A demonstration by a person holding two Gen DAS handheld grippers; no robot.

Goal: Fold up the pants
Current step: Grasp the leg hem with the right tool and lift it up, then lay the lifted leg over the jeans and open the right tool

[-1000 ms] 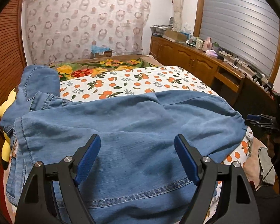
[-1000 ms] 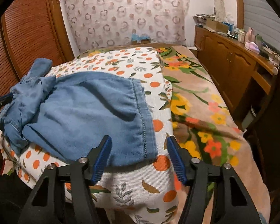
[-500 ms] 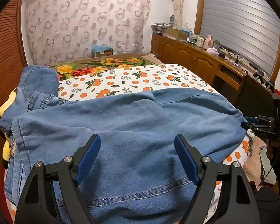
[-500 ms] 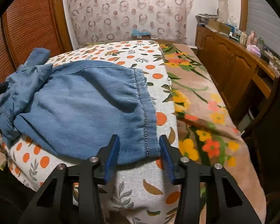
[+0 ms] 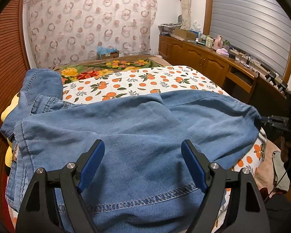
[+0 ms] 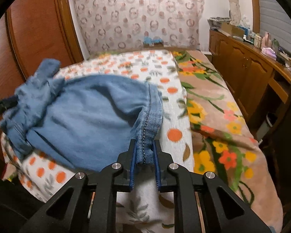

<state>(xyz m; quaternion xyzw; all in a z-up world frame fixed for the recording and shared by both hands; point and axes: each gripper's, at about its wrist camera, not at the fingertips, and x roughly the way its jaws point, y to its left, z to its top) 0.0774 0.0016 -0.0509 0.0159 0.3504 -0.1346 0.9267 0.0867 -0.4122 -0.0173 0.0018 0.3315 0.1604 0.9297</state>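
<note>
Blue denim pants (image 5: 145, 120) lie spread across the bed, with the hem end at the right and the bunched waist end at the left. My left gripper (image 5: 142, 144) hovers open over the near stitched edge, nothing between its pads. In the right wrist view the pants (image 6: 87, 112) stretch away to the left. My right gripper (image 6: 144, 149) is closing its jaws on the stitched hem (image 6: 149, 120), which stands bunched and pinched between the blue pads. That same gripper (image 5: 271, 120) shows at the pants' right corner in the left wrist view.
The pants rest on an orange-print sheet (image 5: 145, 79) laid over a floral blanket (image 6: 213, 106). A wooden cabinet (image 5: 203, 58) with clutter on top runs along the right wall. A slatted wooden door (image 5: 5, 58) stands at the left. Something yellow (image 5: 6, 112) lies under the waist end.
The right gripper's jaws have narrowed from wide apart to pinching the hem, and the hem has bunched up between them. The left gripper has kept still and open.
</note>
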